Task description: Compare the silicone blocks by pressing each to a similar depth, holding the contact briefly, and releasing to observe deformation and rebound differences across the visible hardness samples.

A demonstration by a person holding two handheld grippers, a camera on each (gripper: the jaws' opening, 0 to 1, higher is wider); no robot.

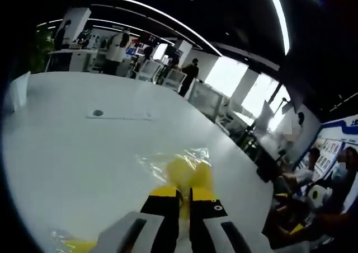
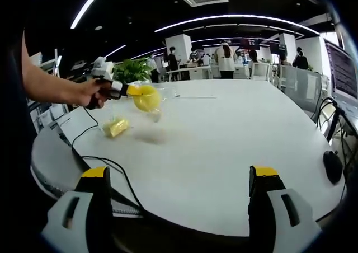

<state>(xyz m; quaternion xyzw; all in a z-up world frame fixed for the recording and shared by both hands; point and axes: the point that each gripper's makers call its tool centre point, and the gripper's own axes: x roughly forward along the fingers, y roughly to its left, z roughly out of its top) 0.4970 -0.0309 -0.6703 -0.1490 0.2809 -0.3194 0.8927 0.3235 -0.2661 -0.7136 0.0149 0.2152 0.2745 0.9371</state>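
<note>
Across a broad white table in an open office, two hand-held grippers work among bagged yellow silicone samples. At twelve o'clock from the left gripper, in the left gripper view, its yellow-tipped jaws stand nearly together, pinching a yellow silicone block wrapped in clear plastic. Seen from the right gripper view, that same gripper sits at ten o'clock, gripped by a person's hand, the block raised off the tabletop. Below it, a second bagged yellow block lies on the table beside a black cable. At six o'clock, the right gripper hangs with jaws spread wide, holding nothing. At four o'clock rests a black mouse.
</note>
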